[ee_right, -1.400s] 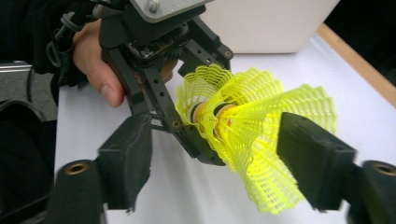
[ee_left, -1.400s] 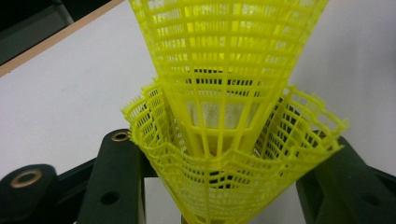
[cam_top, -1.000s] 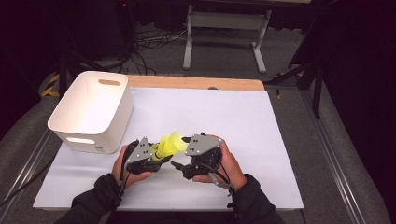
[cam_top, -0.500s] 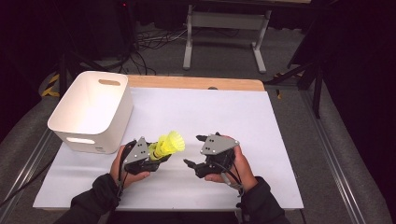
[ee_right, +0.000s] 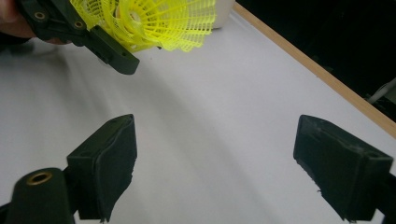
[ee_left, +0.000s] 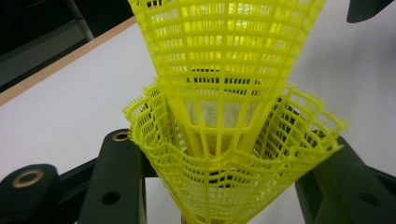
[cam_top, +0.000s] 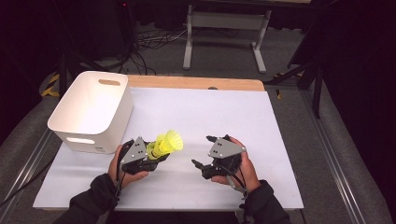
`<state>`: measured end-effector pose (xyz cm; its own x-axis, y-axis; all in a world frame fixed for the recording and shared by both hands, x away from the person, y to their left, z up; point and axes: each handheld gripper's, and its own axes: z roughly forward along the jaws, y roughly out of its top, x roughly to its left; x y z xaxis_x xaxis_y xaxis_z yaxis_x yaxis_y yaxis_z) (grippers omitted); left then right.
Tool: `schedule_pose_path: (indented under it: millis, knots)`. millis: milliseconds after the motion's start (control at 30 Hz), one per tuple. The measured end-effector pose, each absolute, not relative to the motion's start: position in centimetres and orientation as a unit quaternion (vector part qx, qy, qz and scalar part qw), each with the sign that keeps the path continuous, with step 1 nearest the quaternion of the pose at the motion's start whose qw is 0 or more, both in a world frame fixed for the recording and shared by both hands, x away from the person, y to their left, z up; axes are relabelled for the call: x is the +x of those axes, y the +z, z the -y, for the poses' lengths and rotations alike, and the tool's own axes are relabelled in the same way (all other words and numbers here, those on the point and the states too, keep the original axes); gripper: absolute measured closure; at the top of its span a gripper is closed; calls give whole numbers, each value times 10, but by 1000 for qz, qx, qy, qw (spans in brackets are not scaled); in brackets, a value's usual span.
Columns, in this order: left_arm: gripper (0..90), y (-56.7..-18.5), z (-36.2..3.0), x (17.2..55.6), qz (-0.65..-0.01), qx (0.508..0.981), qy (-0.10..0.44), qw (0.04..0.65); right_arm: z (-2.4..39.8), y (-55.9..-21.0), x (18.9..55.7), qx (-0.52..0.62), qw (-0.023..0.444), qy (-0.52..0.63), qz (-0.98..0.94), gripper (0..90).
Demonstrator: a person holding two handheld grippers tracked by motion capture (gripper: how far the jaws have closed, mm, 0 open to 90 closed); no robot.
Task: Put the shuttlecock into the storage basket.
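Two yellow plastic shuttlecocks (cam_top: 167, 142) are nested one inside the other, and my left gripper (cam_top: 156, 151) is shut on the outer skirt (ee_left: 224, 186). The inner one (ee_left: 224, 56) sticks out past the jaws. The stack is held just above the white table sheet (cam_top: 224, 112), tilted up to the right. My right gripper (cam_top: 201, 150) is a short way to the right of the stack and apart from it. Its jaws have just been opening, and nothing is between its pads (ee_right: 109, 163). From the right gripper view, the shuttlecocks (ee_right: 163, 18) and the left gripper (ee_right: 93, 37) appear at the top left.
A white plastic bin (cam_top: 91, 112) with a handle slot stands at the table's left, just behind the left hand. A wooden table edge (cam_top: 196, 82) runs along the far side. Beyond it are a metal stand and cables on the floor.
My right gripper has drawn away to the right from the shuttlecocks and its jaws have spread wider. The left gripper and the yellow stack have stayed where they were.
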<state>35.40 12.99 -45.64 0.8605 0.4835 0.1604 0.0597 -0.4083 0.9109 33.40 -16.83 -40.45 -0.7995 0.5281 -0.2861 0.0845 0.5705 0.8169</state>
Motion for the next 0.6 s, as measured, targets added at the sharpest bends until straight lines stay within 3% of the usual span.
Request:
schedule_pose_path:
  millis: [600]
  knots:
    - [517,-451,-137,351,-167,807,217,523,187,-428,332,195,288,423,-837,141]
